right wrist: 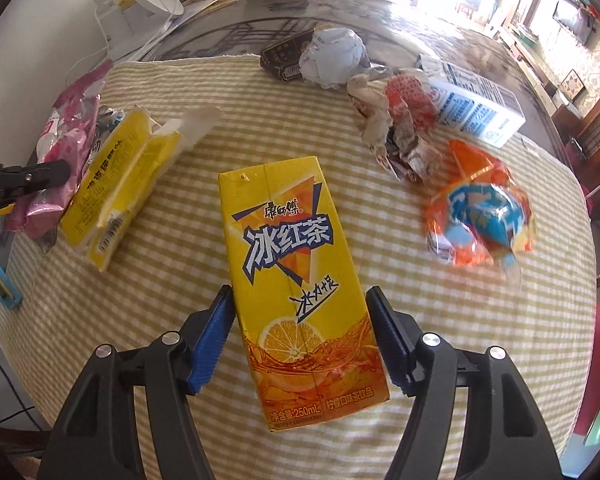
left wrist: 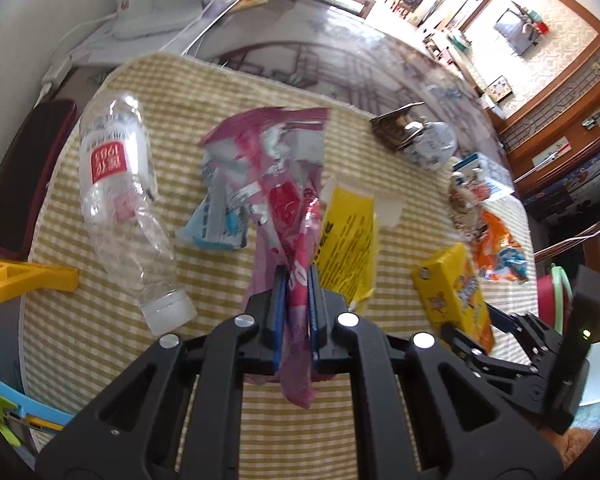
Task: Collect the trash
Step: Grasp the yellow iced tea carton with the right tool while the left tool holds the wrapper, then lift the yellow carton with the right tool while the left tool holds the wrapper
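My left gripper point(left wrist: 297, 280) is shut on a pink plastic wrapper point(left wrist: 288, 184), which hangs between its blue pads above the checked cloth. It also shows in the right wrist view point(right wrist: 66, 136). My right gripper point(right wrist: 300, 300) is open, its blue pads on either side of a yellow iced-tea carton point(right wrist: 292, 272) lying on the cloth; the left pad looks in contact, the right is a little apart. The carton also shows in the left wrist view point(left wrist: 454, 292), with the right gripper point(left wrist: 500, 332) behind it.
On the cloth point(left wrist: 100, 340) lie a crushed clear bottle point(left wrist: 120, 196), a blue-white wrapper point(left wrist: 216, 216), an open yellow box point(right wrist: 120, 184), an orange wrapper point(right wrist: 480, 216), crumpled paper point(right wrist: 404, 128), a paper ball point(right wrist: 332, 56), a dark box point(right wrist: 284, 56) and a white-blue carton point(right wrist: 476, 104).
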A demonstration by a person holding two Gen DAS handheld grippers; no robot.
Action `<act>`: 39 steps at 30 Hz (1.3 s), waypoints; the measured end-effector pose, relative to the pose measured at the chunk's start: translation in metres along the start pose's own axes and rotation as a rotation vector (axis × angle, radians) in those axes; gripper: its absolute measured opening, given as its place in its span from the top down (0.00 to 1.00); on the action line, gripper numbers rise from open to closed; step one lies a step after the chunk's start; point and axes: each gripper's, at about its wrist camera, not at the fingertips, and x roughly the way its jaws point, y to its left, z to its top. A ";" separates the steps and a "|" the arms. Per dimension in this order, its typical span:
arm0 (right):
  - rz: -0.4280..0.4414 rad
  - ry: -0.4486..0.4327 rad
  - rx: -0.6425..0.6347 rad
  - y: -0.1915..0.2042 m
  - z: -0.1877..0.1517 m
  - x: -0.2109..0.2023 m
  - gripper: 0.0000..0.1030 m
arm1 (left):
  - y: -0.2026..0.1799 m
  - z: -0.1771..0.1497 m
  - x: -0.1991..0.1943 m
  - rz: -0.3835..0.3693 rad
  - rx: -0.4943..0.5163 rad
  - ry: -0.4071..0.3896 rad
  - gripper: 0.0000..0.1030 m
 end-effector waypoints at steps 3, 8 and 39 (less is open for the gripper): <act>-0.004 0.003 0.018 -0.001 -0.001 -0.001 0.36 | 0.005 -0.001 0.007 0.014 -0.010 0.015 0.74; -0.031 -0.028 0.008 -0.003 -0.003 -0.007 0.30 | 0.007 -0.004 0.015 0.021 -0.006 0.030 0.66; -0.010 -0.287 0.189 -0.051 -0.032 -0.122 0.41 | -0.081 -0.012 -0.029 -0.098 0.146 -0.087 0.88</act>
